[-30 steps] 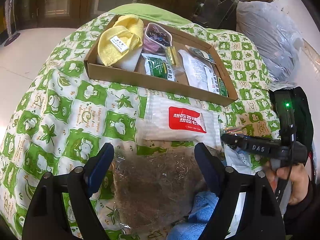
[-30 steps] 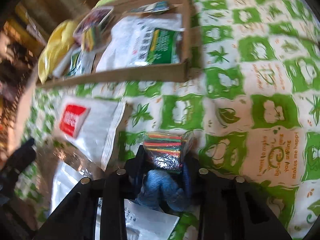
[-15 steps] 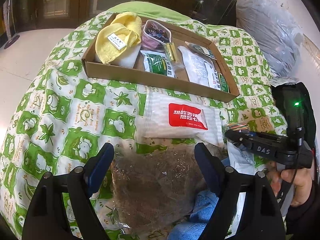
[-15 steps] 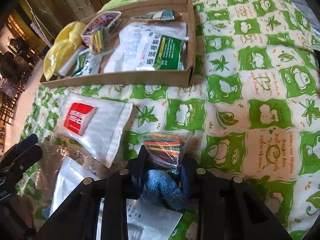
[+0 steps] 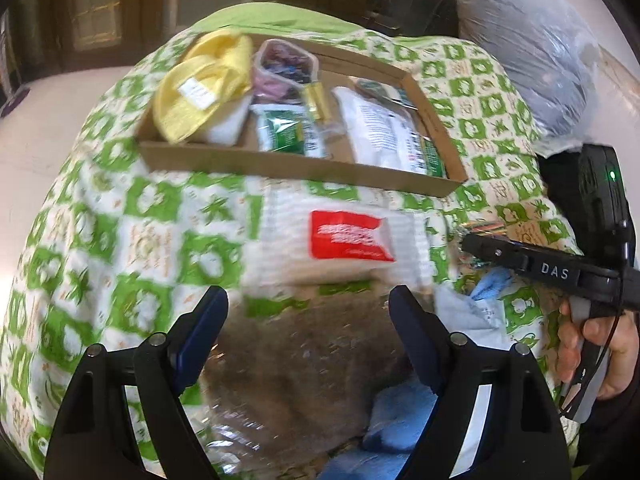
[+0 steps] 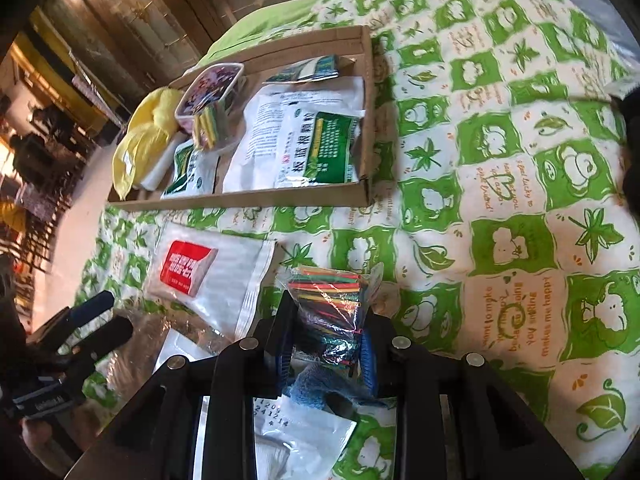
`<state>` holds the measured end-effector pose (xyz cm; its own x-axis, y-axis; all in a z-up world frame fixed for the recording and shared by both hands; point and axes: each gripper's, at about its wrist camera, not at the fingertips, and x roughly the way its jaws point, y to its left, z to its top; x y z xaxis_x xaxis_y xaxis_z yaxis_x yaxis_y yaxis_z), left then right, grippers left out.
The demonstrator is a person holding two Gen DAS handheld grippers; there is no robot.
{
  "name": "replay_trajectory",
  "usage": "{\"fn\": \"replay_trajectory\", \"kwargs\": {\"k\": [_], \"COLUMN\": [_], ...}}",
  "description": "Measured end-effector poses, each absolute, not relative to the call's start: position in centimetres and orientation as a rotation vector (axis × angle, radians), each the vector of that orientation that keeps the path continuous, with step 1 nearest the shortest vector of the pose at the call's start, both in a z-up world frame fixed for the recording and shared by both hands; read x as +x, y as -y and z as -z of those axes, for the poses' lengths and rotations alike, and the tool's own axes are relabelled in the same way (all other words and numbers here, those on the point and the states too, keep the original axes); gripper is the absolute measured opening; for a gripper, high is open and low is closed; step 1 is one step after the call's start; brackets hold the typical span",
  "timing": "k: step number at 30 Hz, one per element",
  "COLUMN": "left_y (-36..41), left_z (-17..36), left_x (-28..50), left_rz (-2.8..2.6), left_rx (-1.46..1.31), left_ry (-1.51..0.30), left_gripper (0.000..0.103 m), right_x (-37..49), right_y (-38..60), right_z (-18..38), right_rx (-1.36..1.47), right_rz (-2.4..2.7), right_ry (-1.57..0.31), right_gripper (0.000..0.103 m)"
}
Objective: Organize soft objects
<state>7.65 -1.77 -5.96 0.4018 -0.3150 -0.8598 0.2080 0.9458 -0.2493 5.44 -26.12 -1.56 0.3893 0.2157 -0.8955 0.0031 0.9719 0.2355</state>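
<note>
While our right tool [image 6: 326, 330] is pinching the tube bag [image 6: 328, 308], our left tool [image 5: 308, 336] gaping empty, we are aiming for the box [image 6: 366, 120], gripping firmly.

My right tool [image 6: 326, 330] pinches a small clear packet of coloured strips [image 6: 330, 300], its top poking up between the pads; a white pouch with a red label [image 6: 200, 276] lies flat just in front of the cardboard tray [image 6: 280, 200]; the tray holds a yellow cloth [image 6: 140, 148], white-and-green sachets [image 6: 316, 148] and a small tub [image 6: 210, 88]; a clear bag of brown fibres [image 5: 296, 364] lies between my left tool's [image 5: 308, 316] wide-spread pads; a blue cloth [image 5: 400, 416] sits beside it.
</note>
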Motion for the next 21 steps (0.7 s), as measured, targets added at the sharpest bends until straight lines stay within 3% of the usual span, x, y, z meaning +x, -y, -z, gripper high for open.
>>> {"fn": "replay_trajectory", "kwargs": {"k": [12, 16, 21], "left_y": [6.8, 8.1, 10.0], "left_z": [8.6, 9.6, 10.5], "left_x": [12.7, 13.4, 13.6], "left_rz": [0.330, 0.292, 0.238], "left_rx": [0.020, 0.027, 0.089], "left_ry": [-1.213, -1.226, -1.219], "left_gripper": [0.084, 0.102, 0.103], "right_x": [6.5, 6.4, 6.4], "right_y": [25.9, 25.7, 25.9], "right_z": [2.3, 2.4, 2.4], "right_rx": [0.237, 0.235, 0.250], "right_rz": [-0.169, -0.179, -0.183], "right_ry": [-1.190, -1.191, -1.187], "right_gripper": [0.027, 0.027, 0.027]}}
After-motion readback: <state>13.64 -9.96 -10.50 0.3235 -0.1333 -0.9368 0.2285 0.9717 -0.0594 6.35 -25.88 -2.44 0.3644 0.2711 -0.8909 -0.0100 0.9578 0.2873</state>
